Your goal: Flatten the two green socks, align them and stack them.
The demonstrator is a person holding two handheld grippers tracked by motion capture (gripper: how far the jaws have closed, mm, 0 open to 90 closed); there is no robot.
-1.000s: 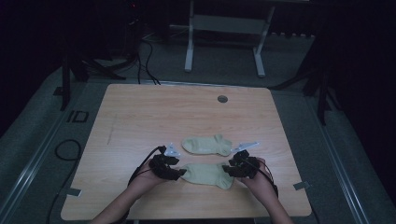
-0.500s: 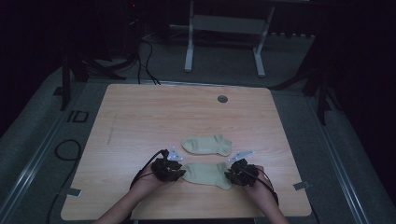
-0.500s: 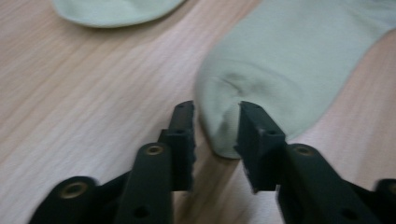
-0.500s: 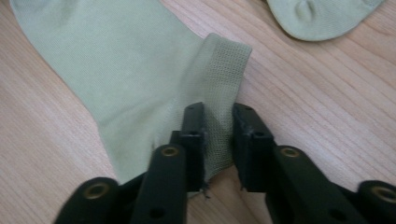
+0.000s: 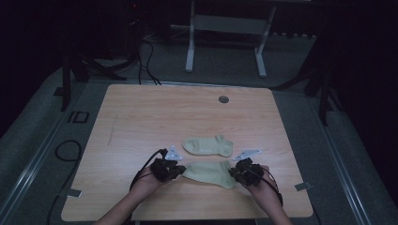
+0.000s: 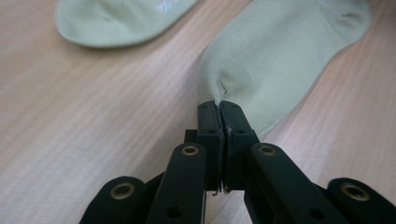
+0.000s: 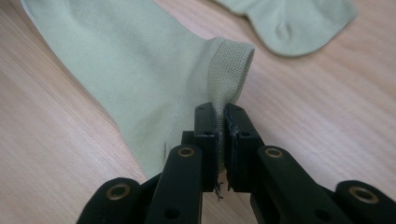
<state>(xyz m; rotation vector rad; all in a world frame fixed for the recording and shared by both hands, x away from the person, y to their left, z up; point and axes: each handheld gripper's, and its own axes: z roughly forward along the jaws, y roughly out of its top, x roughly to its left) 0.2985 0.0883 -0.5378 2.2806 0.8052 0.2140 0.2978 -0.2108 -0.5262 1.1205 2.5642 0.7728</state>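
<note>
Both grippers' jaws have just closed on the near sock (image 5: 210, 172): left gripper (image 5: 178, 169) pinching its toe, right gripper (image 5: 233, 172) its cuff.

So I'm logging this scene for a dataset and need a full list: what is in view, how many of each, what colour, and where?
near sock: one, pale green, table front, pinched at both ends
far sock: one, pale green, flat just behind the near sock
table: one, light wood, centre
hole: one, grey, round, far part of the table
metal frame: one, white, on the floor beyond the table
left hand-held gripper: one, black, shut on the near sock's left end
right hand-held gripper: one, black, shut on its cuff end
hands: two, front edge
</note>
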